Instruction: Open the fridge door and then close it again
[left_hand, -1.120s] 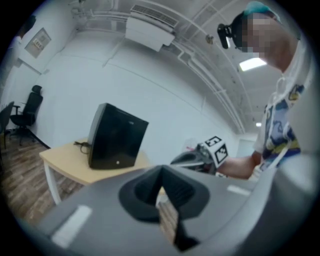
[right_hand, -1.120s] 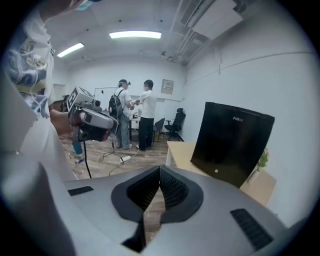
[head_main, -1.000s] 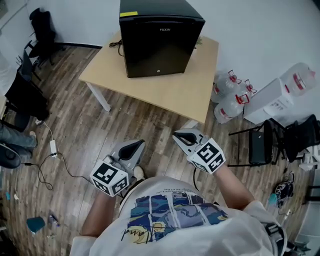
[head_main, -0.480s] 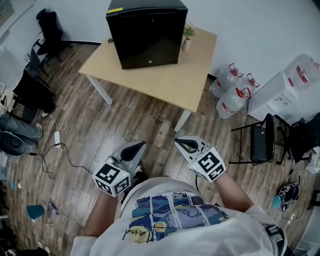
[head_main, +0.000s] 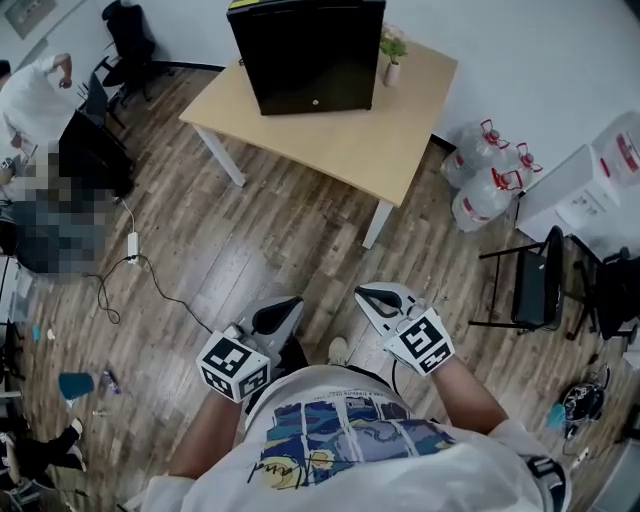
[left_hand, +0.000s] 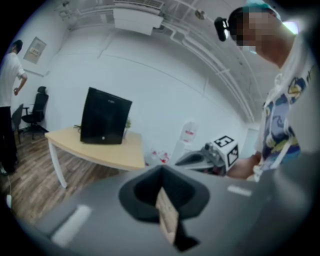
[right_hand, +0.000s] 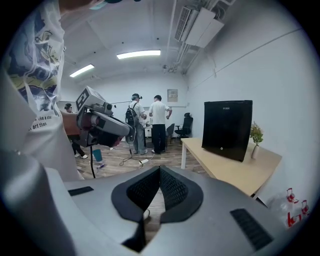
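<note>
The black fridge stands with its door closed on a light wooden table at the top of the head view. My left gripper and right gripper hang side by side close to my torso, over the wood floor and well short of the table. Both are shut with nothing between the jaws. In the left gripper view the fridge is small and far beyond my shut left gripper. The right gripper view shows the fridge to the right of my shut right gripper.
A small potted plant stands on the table right of the fridge. Water bottles and a black folding chair are at the right. A cable trails over the floor at the left, near a person and office chairs.
The table and fridge have shifted up and away in the head view, so I stand farther back. A person has come into view at the left. Both grippers stay shut near my torso.
</note>
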